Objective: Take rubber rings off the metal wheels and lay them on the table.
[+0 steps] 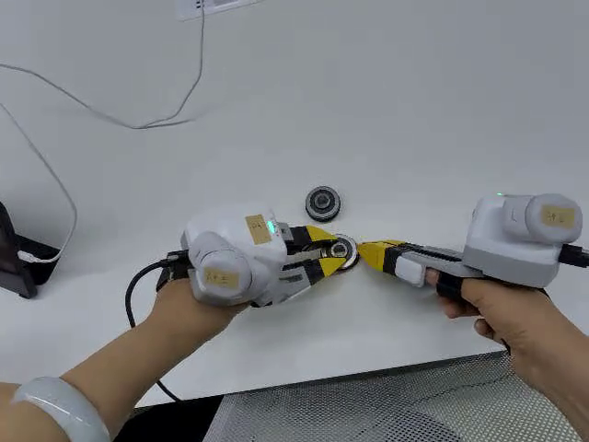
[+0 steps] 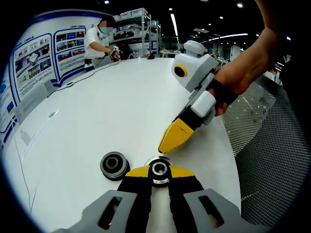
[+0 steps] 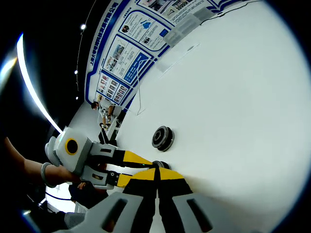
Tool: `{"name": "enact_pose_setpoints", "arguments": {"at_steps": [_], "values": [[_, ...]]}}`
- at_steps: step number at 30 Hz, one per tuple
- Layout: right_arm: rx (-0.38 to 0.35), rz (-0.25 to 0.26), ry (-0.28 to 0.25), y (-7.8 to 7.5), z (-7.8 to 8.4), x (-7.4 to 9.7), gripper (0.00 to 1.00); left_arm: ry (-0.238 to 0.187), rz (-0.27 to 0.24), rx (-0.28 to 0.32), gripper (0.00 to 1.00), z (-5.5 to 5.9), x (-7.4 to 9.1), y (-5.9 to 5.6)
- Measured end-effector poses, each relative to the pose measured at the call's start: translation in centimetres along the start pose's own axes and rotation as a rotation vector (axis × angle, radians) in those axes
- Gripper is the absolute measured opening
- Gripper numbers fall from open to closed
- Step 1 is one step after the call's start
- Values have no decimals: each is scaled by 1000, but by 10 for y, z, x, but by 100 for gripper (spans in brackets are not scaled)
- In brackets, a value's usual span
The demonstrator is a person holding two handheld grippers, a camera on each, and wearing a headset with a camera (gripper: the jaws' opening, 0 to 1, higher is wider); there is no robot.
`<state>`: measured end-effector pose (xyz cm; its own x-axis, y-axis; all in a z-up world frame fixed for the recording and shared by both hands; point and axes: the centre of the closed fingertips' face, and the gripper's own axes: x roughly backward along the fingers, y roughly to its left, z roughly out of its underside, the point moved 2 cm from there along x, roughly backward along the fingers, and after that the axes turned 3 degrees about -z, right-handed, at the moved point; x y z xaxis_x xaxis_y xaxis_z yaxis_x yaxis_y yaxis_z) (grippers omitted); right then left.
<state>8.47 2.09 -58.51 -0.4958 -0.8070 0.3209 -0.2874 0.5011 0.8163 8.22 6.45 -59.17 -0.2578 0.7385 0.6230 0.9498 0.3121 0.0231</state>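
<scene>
My left gripper (image 1: pixel 333 253) is shut on a small metal wheel (image 1: pixel 344 250), held just above the white table (image 1: pixel 414 138). The left gripper view has the wheel (image 2: pixel 159 167) pinched between the yellow jaw tips (image 2: pixel 159 174). My right gripper (image 1: pixel 366 250) comes in from the right, jaws together, its yellow tip (image 2: pixel 164 147) right beside the held wheel; I cannot tell whether it touches it. In the right gripper view its jaws (image 3: pixel 156 172) meet just under that wheel (image 3: pixel 163 165). A second wheel with a black rubber ring (image 1: pixel 323 203) lies on the table behind.
A grey cable (image 1: pixel 138 124) runs across the far table. A dark device (image 1: pixel 14 262) sits at the left edge. The table's front edge and a mesh surface (image 1: pixel 368 410) lie close below my hands. A person (image 2: pixel 99 41) stands far down the table.
</scene>
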Motion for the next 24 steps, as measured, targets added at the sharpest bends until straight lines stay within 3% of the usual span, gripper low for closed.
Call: {"name": "enact_pose_setpoints", "arguments": {"at_steps": [2, 4, 7, 10, 12, 24], "values": [[60, 37, 16, -4, -2, -1, 1, -1, 0, 1, 12, 0, 0, 0], [55, 35, 24, -9, 0, -2, 1, -1, -1, 1, 12, 0, 0, 0], [56, 72, 43, -16, 3, 1, 2, -1, -1, 1, 12, 1, 0, 0], [20, 63, 36, -16, 6, 3, 4, -3, -1, 3, 12, 0, 0, 0], [-4, 49, 35, -13, 7, 2, 16, -4, -1, 4, 12, 0, 0, 0], [22, 24, 63, -7, 14, -6, 17, -7, 1, 5, 12, 1, 0, 2]]}}
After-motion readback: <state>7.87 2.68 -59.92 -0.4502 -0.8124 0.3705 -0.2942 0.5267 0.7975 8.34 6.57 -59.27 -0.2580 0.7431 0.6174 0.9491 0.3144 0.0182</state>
